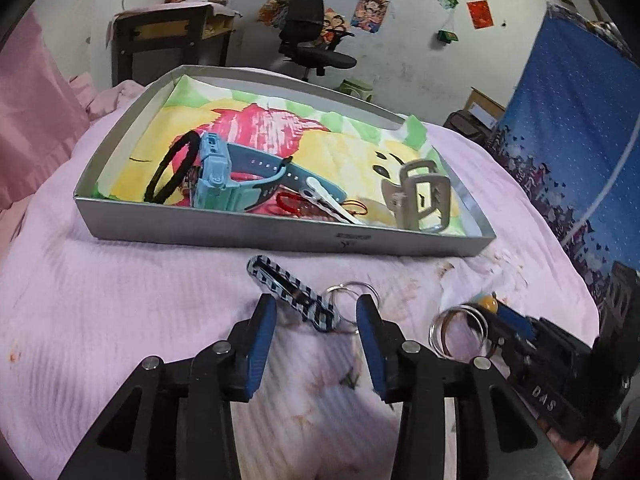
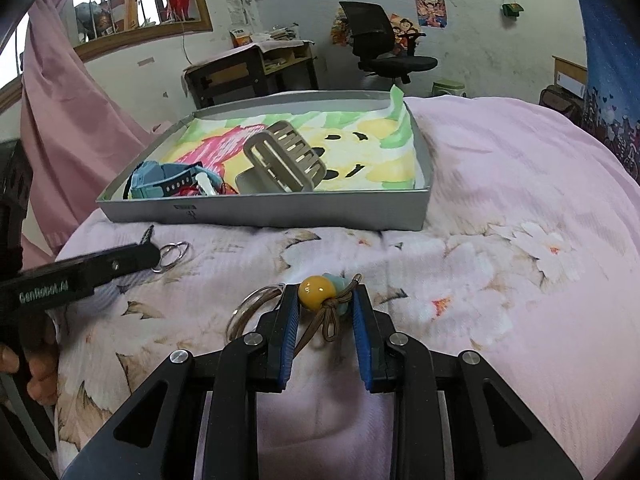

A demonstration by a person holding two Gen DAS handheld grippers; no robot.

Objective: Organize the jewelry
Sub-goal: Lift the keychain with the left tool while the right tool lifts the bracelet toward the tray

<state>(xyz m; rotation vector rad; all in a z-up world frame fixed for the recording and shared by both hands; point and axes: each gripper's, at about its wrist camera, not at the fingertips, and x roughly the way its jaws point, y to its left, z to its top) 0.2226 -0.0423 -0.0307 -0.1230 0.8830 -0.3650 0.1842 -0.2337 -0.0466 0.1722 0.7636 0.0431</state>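
Observation:
On the pink bedspread lies a blue-and-black striped strap (image 1: 286,290) with metal key rings (image 1: 352,296). My left gripper (image 1: 316,314) is open around the strap's near end, its pads apart from it. The same gripper (image 2: 154,254) enters the right wrist view from the left, beside those rings (image 2: 173,255). My right gripper (image 2: 326,306) is shut on a charm with a yellow bead (image 2: 317,292), teal beads and a brown cord; its large rings (image 2: 250,308) hang to the left. That gripper (image 1: 506,314) and the bead (image 1: 489,304) also show in the left wrist view.
A shallow grey box (image 1: 280,236) just beyond holds a blue watch (image 1: 218,176), a black hair band (image 1: 172,172), a silver hair clip (image 1: 332,204), a red cord and a grey claw clip (image 1: 420,200) on a colourful cloth. A desk and office chair stand behind.

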